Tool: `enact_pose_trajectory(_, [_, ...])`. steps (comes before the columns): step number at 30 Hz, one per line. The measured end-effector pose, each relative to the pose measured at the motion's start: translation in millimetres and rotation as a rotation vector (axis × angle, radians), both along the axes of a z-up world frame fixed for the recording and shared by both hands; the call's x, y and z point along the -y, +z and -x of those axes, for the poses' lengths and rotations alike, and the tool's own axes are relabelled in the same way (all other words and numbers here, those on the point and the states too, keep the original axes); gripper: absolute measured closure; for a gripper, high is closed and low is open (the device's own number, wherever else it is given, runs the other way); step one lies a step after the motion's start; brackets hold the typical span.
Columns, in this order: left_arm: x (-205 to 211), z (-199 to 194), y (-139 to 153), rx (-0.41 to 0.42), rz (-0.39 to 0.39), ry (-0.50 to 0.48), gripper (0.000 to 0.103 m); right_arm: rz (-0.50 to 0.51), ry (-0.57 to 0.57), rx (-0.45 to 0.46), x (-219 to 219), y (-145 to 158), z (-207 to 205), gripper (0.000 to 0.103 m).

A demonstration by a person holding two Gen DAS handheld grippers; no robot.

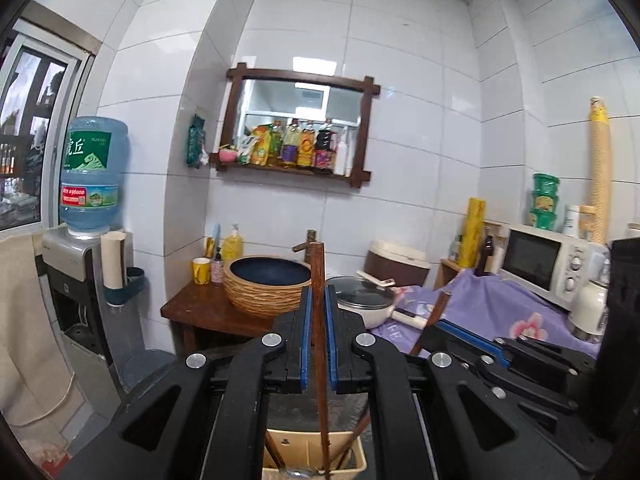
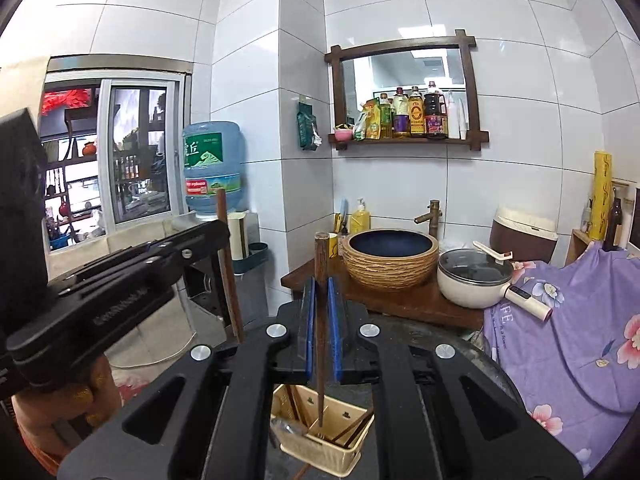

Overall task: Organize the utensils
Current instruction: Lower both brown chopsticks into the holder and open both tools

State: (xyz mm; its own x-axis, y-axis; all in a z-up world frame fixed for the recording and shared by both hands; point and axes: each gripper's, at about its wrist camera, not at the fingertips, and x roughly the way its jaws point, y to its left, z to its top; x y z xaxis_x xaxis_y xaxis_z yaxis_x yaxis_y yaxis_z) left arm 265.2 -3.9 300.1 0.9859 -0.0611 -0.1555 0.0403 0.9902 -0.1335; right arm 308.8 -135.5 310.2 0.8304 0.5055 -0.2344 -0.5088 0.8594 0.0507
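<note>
My left gripper (image 1: 318,300) is shut on a brown wooden chopstick (image 1: 319,320) held upright, its tip down over a beige utensil holder (image 1: 352,468). My right gripper (image 2: 321,292) is shut on a second brown chopstick (image 2: 320,328), also upright, its tip inside the beige utensil holder (image 2: 344,456), which holds several chopsticks and a spoon. The left gripper (image 2: 216,236) with its chopstick (image 2: 229,272) shows at the left of the right wrist view. The right gripper (image 1: 440,322) with its chopstick (image 1: 434,312) shows at the right of the left wrist view.
A woven basin (image 2: 390,258) with a faucet (image 2: 430,216) stands on a wooden stand (image 2: 400,304). A white pot with a lid (image 2: 472,276) sits beside it. A purple floral cloth (image 2: 580,320) covers the right counter. A microwave (image 1: 548,264) and a water dispenser (image 1: 86,184) stand at the sides.
</note>
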Motion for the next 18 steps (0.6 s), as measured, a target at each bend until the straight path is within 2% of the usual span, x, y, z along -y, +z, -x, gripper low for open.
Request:
enact_pose_trajectory(5, [-5.5,-38.4,-23.6,-0.037,0.006,0.036,0.097,0.030,-0.037,0.004,-13.6,-30.9,-23.6,0.096])
enact_pose_trajectory(11, [-7.9,-62.0,-70.2,-0.125,-0.008,0.037,0.098,0.032,-0.054,-0.094,-15.2,-86.2,-49.9,0.096])
enact_pose_trajectory(18, [-15.2,-77.6,-121.1,-0.237,0.007,0.026,0.098,0.050,-0.077,-0.146,-13.5,-122.2,-60.6,0.096])
